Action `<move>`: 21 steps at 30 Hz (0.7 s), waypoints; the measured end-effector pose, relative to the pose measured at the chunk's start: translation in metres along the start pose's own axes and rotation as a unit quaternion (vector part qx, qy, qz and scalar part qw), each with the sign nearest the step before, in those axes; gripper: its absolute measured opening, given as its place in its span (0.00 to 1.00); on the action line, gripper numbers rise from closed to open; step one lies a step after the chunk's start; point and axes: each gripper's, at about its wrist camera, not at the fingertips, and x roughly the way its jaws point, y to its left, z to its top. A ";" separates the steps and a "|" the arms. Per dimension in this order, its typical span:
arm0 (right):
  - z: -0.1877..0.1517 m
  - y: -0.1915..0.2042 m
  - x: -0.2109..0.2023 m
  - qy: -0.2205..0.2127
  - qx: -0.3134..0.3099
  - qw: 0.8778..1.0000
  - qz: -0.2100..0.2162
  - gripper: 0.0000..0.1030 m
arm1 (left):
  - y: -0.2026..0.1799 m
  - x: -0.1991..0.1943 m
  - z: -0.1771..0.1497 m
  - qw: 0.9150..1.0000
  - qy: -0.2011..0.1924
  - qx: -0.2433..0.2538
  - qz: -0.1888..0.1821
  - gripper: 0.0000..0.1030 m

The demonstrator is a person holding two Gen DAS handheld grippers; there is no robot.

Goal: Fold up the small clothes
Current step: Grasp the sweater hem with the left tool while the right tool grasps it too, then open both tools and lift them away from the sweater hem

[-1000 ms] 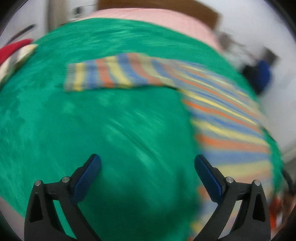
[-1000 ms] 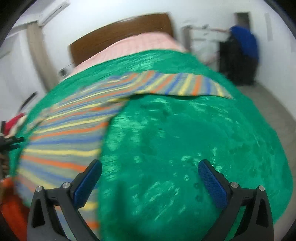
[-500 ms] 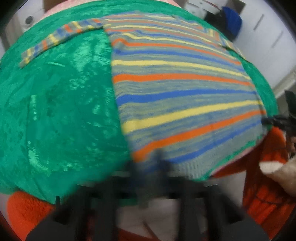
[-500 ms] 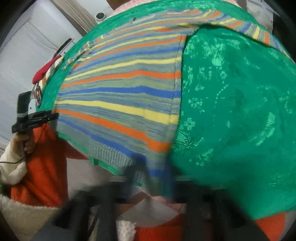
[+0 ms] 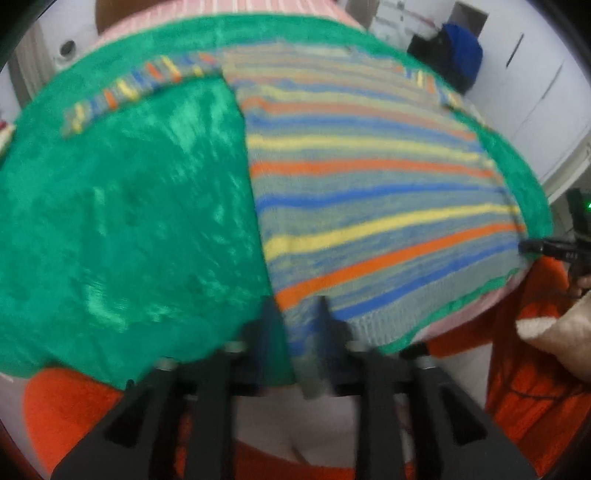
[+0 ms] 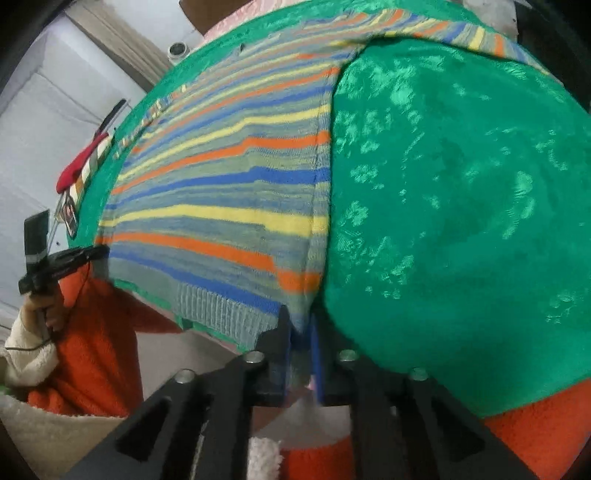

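Observation:
A striped knit sweater lies flat on a green blanket, sleeves spread at the far end. My left gripper, blurred, is at the hem's near left corner. Its jaws are opening, with the ribbed edge between them and a gap showing. My right gripper is at the near right corner. Its jaws are narrow and opening, and fabric fills the slot between the pads. Each view shows the other gripper at the sweater's far side edge: the right one and the left one.
The blanket covers a bed with a pink sheet. A person in an orange fleece stands at the near edge. A red item lies at the bed's left side. A rack with blue clothing and white cupboards stand beyond.
Both grippers came from over the blanket down to the sweater's near hem corners. Their jaws went from wide open to close together around the hem.

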 end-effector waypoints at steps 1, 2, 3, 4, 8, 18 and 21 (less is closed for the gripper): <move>-0.001 -0.001 -0.007 -0.007 0.005 1.000 -0.002 0.34 | 0.001 -0.013 0.002 1.000 -0.027 -0.009 -0.002 0.61; -0.001 -0.002 -0.013 -0.014 0.009 1.000 -0.005 0.51 | 0.002 -0.023 0.004 0.999 -0.049 -0.016 0.001 0.75; -0.002 -0.004 -0.021 -0.023 0.012 1.000 -0.010 0.58 | 0.003 -0.034 0.008 0.997 -0.073 -0.020 0.004 0.80; -0.001 -0.005 -0.029 -0.034 0.014 0.999 -0.019 0.64 | 0.004 -0.044 0.014 0.995 -0.100 -0.020 0.007 0.82; 0.006 -0.011 -0.054 -0.074 0.016 0.995 -0.069 0.73 | 0.008 -0.065 0.037 0.981 -0.185 -0.010 0.061 0.97; 0.025 -0.005 -0.078 -0.141 0.032 0.980 -0.135 0.84 | 0.013 -0.074 0.073 0.915 -0.304 -0.051 0.260 1.00; 0.026 0.000 -0.077 -0.149 0.023 0.981 -0.122 0.84 | 0.010 -0.066 0.068 0.909 -0.294 -0.076 0.286 1.00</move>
